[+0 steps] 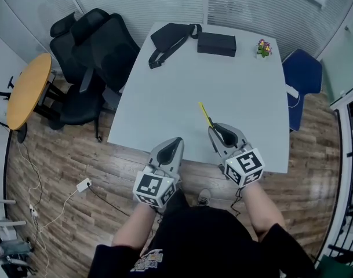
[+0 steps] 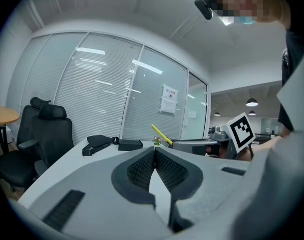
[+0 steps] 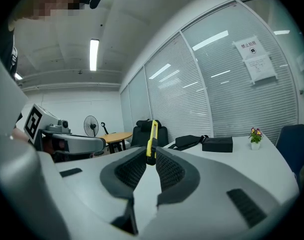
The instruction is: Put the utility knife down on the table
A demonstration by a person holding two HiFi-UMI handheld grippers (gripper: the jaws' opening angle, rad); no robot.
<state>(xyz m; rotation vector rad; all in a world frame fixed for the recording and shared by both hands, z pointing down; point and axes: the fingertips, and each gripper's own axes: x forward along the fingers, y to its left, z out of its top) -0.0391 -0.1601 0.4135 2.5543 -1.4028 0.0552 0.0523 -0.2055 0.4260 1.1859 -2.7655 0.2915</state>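
Here, the right gripper clamps the utility knife over the table.

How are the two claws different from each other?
The right claw pinches a yellow utility knife that sticks out past its tips; the left claw is shut on nothing. In the head view, the right claw reaches over the table, while the left claw is back at the table's near edge. Both are grey and closed.
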